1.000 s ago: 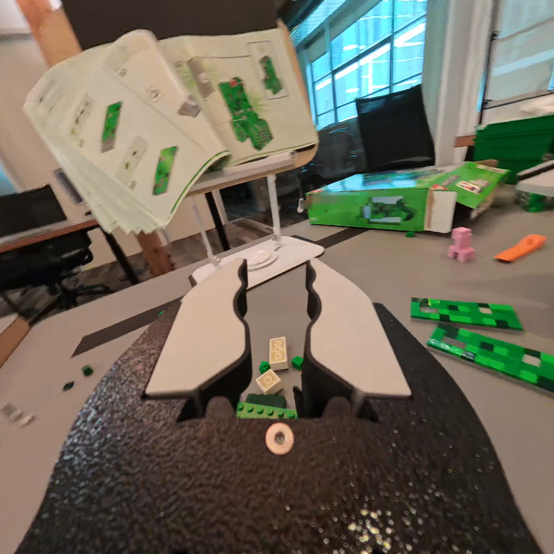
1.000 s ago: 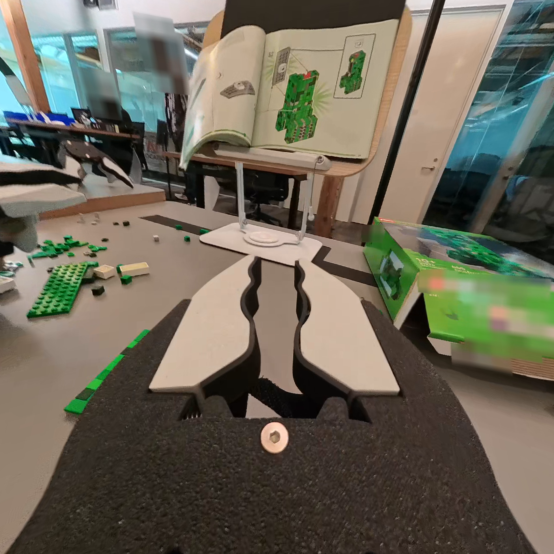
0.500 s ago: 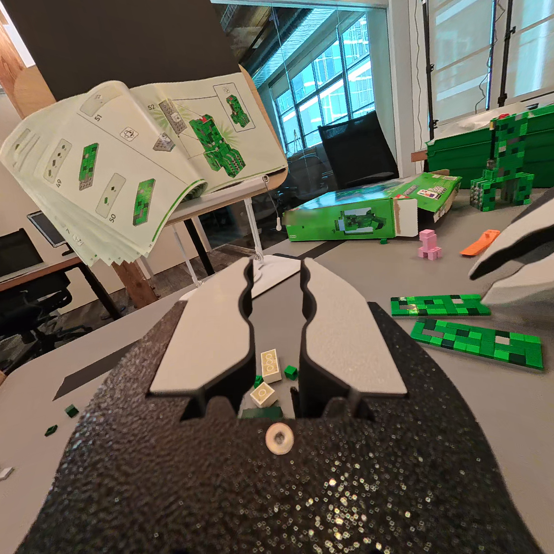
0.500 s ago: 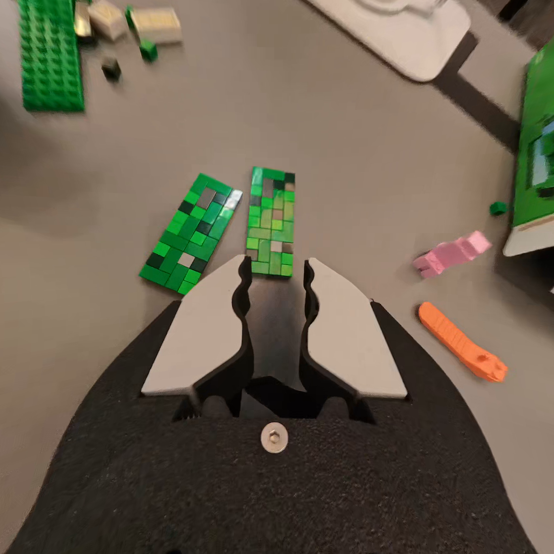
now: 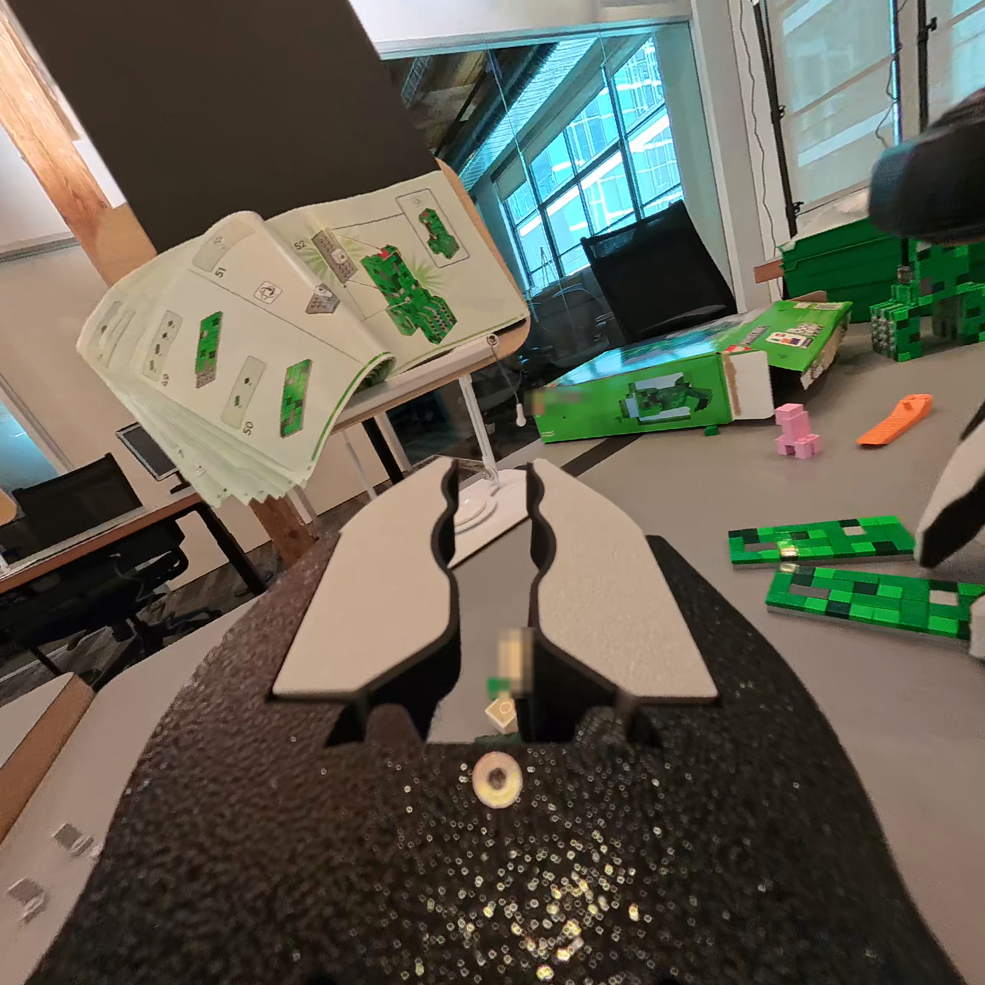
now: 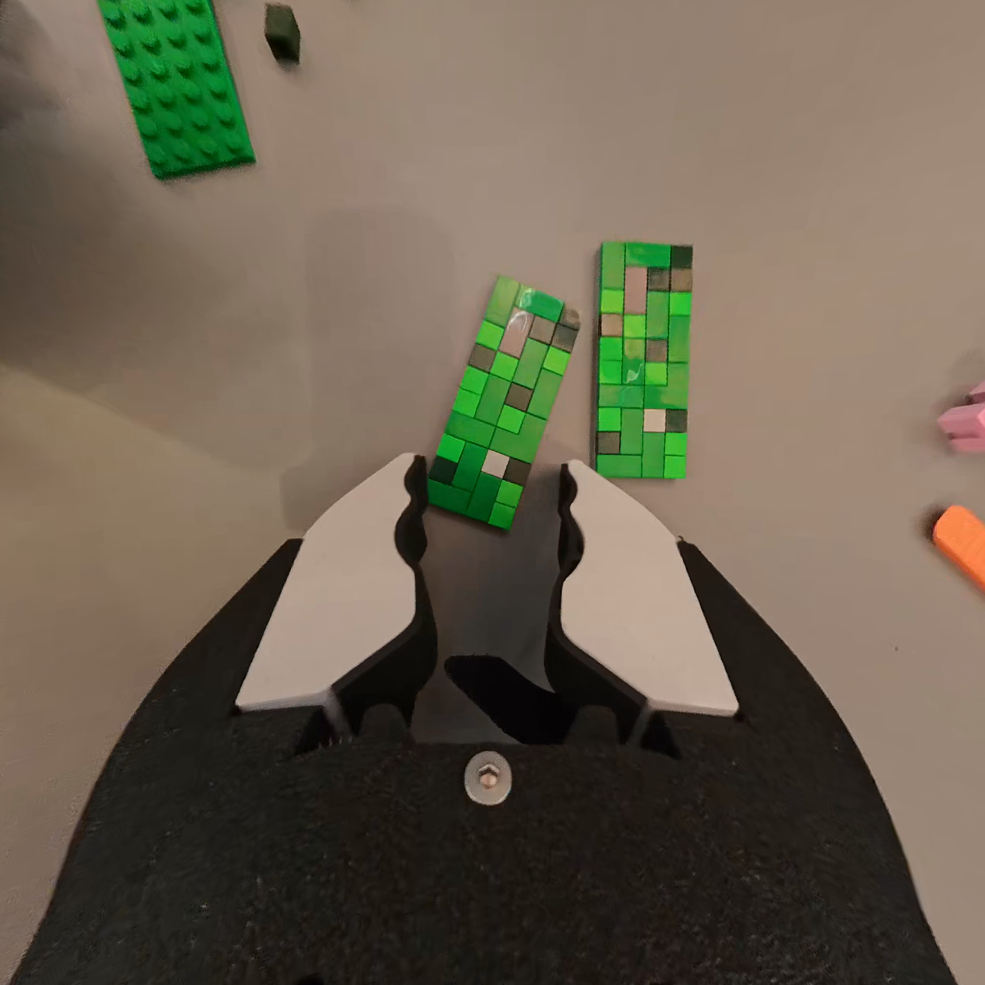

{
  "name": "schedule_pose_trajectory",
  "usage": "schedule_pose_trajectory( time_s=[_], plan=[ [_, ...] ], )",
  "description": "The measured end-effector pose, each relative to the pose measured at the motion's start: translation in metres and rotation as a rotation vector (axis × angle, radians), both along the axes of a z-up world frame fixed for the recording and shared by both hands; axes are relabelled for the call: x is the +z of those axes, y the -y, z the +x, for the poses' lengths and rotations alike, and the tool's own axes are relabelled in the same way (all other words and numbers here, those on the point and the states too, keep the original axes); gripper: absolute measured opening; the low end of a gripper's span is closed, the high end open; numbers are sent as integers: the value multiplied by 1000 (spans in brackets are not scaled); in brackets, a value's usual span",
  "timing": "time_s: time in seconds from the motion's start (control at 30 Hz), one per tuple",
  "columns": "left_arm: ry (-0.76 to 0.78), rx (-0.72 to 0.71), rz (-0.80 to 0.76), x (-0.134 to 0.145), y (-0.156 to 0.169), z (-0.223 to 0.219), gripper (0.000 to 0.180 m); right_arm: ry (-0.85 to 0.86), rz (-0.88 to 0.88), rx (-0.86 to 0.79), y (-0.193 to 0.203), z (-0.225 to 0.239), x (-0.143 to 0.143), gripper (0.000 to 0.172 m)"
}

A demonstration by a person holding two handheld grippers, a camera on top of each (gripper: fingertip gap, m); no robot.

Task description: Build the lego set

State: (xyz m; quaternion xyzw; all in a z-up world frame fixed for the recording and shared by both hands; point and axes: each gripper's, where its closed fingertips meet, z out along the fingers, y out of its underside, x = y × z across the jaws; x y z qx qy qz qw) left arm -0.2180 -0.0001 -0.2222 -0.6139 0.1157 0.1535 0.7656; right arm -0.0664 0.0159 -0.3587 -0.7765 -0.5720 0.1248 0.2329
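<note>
Hovering my right gripper [image 6: 493, 474] wide open and empty over the tilted green tiled panel [image 6: 501, 405]; my left gripper [image 5: 493, 479] idles part-open, empty.

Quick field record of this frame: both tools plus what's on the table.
left tool: open, holds nothing, raised over table
right tool: open, holds nothing, pointing down at table
nearest right tool: tilted green tiled panel, near end between the fingertips, gap on the right side
beside it: straight green tiled panel, apart
far left: green studded plate
also: pink figure, orange tool, green box, open booklet on stand
</note>
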Motion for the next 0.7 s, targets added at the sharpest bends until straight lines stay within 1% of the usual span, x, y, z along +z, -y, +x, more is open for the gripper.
schedule_pose_trajectory(
  time_s=[0.07, 0.13, 0.23, 0.33, 0.4, 0.5, 0.57, 0.63, 0.7],
  plan=[
    [13, 9, 4, 1, 2, -5, 23, 15, 36, 26, -1, -2, 0, 42],
    [37, 6, 3, 1, 2, -8, 23, 29, 67, 87, -1, -5, 0, 34],
    [107, -53, -22, -2, 1, -4, 21, 55, 91, 188, -5, -3, 0, 34],
    [138, -56, -19, -2, 1, -7, 21, 62, 95, 228, -11, 0, 4, 34],
    [144, -49, -12, -2, 2, -8, 21, -61, 150, 231, -18, -9, 26, 34],
    [146, -48, -7, -2, 1, -7, 21, -319, 260, 197, -30, -26, 69, 35],
    [149, -49, -8, -3, 0, -6, 21, -428, 265, 181, -34, -36, 84, 37],
    [148, -42, -4, -3, 0, -7, 21, -497, 240, 172, -39, -49, 92, 46],
    [143, -31, 3, -3, 2, -8, 21, -603, 280, 176, -48, -69, 111, 46]
  ],
)
